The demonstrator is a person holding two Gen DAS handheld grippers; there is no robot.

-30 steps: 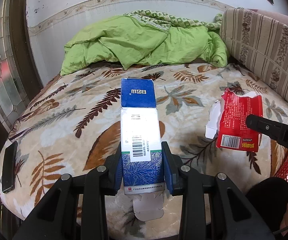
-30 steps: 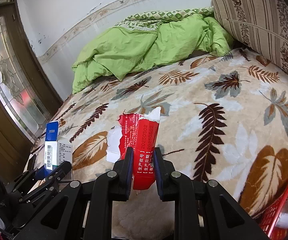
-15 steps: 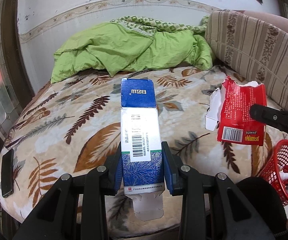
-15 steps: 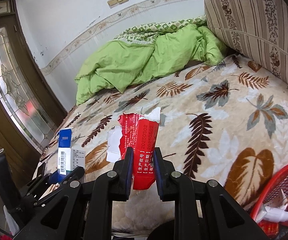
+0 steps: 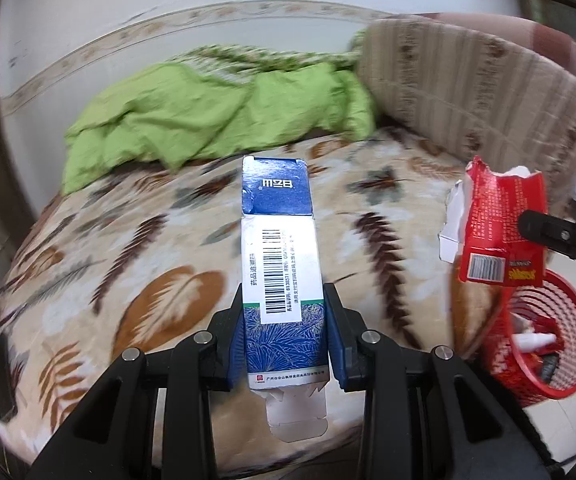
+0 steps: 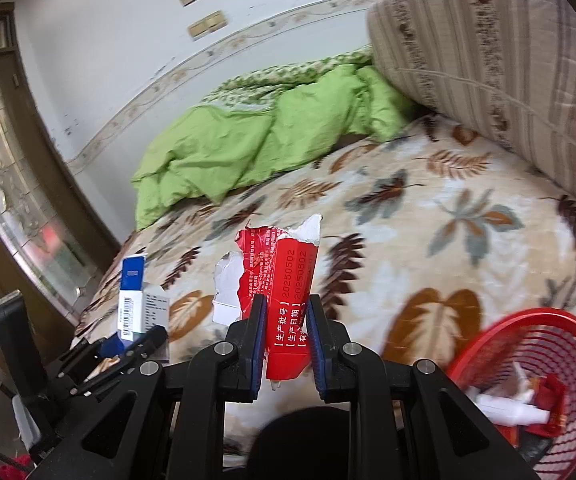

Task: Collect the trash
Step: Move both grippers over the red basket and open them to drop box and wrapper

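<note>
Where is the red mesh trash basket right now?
The red mesh trash basket sits low at the right edge of both wrist views, beside the leaf-patterned bed and just below the torn red carton held in the right gripper.

Hand-held grippers: two, left hand-held gripper [image 5: 286, 336] and right hand-held gripper [image 6: 286, 340].
Cartons: two; one blue-and-white carton [image 5: 278, 248] between the left one's fingers, one torn red carton [image 6: 288, 292] between the right one's.
Baskets: one red mesh basket [image 6: 560, 340], low and right of both.
Quilts: one green quilt [image 5: 216, 120], far ahead.
Phones: one dark phone [image 5: 2, 384], lower left.
Cushions: one striped cushion [image 6: 488, 60], upper right.
</note>
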